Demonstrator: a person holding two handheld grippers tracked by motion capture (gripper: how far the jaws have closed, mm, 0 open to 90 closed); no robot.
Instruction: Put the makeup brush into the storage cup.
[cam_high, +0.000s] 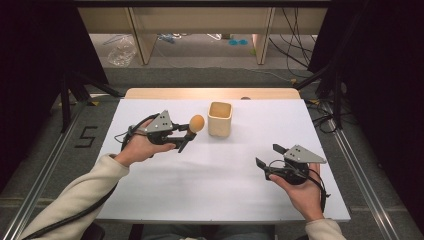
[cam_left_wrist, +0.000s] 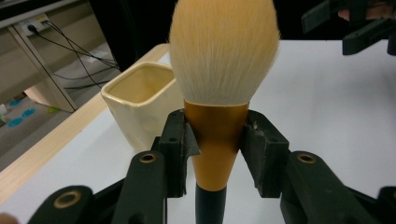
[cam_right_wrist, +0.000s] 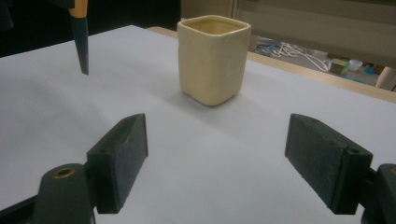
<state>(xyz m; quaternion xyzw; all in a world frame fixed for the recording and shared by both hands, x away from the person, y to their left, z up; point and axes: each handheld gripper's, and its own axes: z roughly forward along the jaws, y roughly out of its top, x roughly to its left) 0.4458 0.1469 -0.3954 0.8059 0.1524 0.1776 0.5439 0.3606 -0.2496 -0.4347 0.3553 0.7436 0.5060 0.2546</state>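
Left tool (cam_high: 186, 134) pinches a brush (cam_left_wrist: 219, 88) by its gold collar, one pad on each side, with the fluffy head standing above the jaws and the dark handle hanging below. In the high view the brush sits above the counter (cam_high: 215, 170) toward its far-left part, just left of the cup (cam_high: 220, 119), which stands near the middle of the far edge. The handle tip hangs clear of the surface in the right tool view, apart from the cup.

The step in hand looks like dropping the brush into the cup, handle first. To do it well, I would carry the brush over the square mouth before lowering, keep the handle close to upright so the tip clears the near rim, and centre it over the opening rather than skimming a wall. The cup is light-looking and unsupported, so a sideways knock could tip or slide it. Only loosen the grip once the handle is well inside.

Right tool (cam_high: 266, 156) rests near the counter's near-right corner, well apart from the cup, its jaws spread wide with nothing between them. It faces the cup and could steady it if needed.
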